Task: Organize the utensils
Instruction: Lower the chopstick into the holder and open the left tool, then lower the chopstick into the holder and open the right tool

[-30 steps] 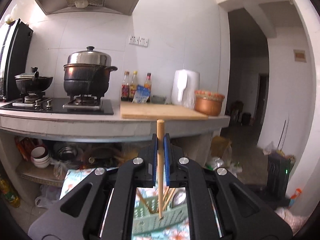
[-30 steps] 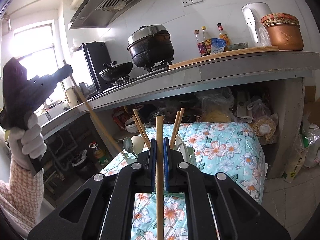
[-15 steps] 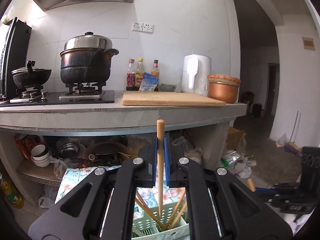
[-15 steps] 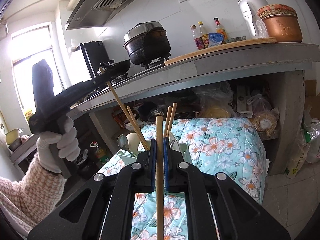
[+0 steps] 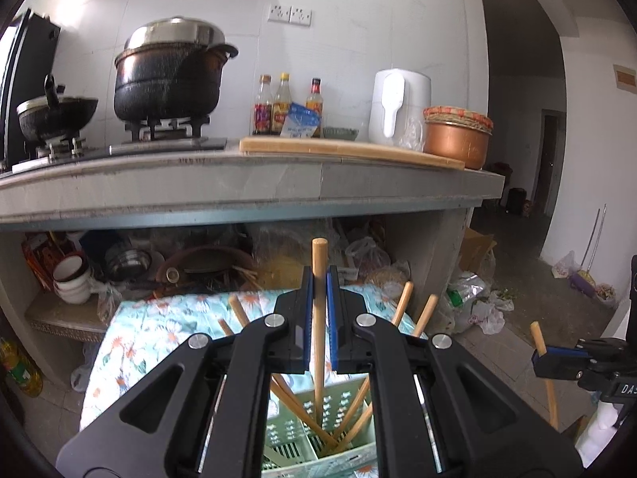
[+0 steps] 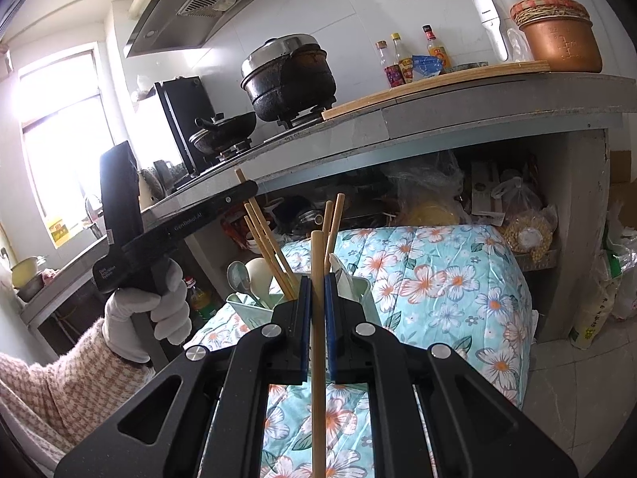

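Chopstick clamped upright in left gripper, jaws closed on the shaft below its top end. Held vertical, probably so the lower tip can drop straight into the holder directly beneath. Tip down at the mouth of the compartment where the others stand; cannot tell whether already inside.

Second chopstick pinched the same way in right gripper, jaws closed on it, shaft running back under the fingers. Parked short of the holder, which sits just ahead, apparently waiting its turn while the left side goes first.

Just ahead of and below left gripper: four chopsticks leaning in one compartment, two tilted left, two tilted right, fanned out because the slot is wide and the sticks long. In a neighbouring compartment, left of right gripper: two spoons, bowls up; a possible third pale piece beside them, too unclear to name.

Count: six chopsticks in all, four stowed and two in grip; at least two spoons; one holder.

Beneath the holder: flowered cloth. Behind left gripper: gloved hand on its handle.
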